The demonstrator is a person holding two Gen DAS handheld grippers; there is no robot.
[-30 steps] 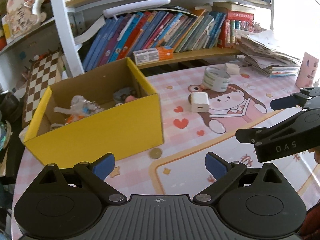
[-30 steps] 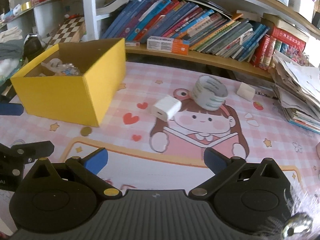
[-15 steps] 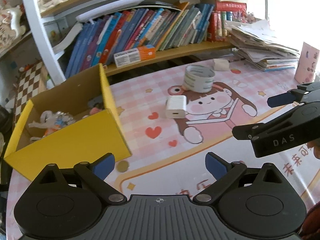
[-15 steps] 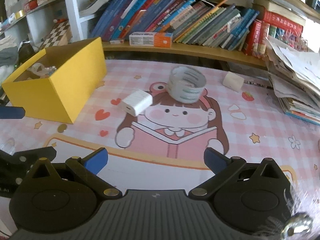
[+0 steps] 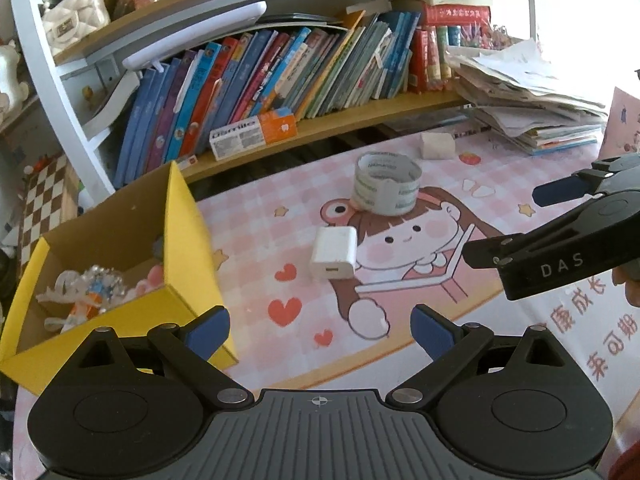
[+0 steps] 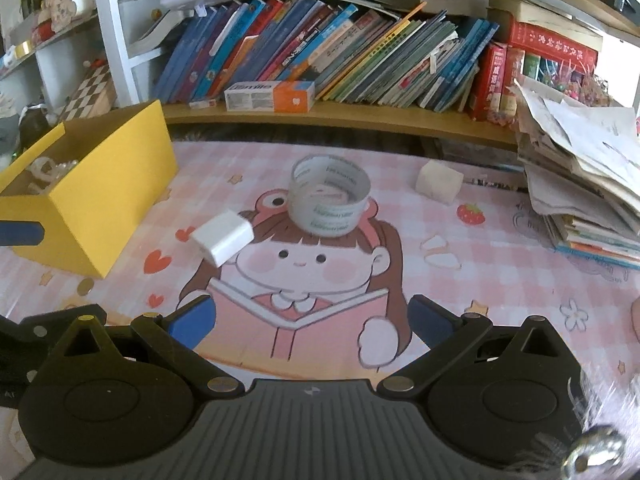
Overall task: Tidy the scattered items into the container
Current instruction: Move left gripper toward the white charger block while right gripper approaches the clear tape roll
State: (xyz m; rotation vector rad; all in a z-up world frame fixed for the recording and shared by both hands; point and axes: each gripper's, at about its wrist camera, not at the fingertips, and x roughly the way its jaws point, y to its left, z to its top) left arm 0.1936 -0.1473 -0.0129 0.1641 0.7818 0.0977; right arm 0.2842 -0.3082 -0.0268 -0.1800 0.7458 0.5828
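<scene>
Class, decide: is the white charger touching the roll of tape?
Apart. In the right wrist view, a strip of pink mat shows between the charger and the tape roll.

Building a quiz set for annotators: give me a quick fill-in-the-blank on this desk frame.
1. The box holding tidied items is coloured ____.
2. The white charger lies between the box and the roll of ____.
3. The left gripper and right gripper are both ____.
4. The small round thing by the box's near corner is a ____.

Missing words: yellow; tape; open; coin
</scene>
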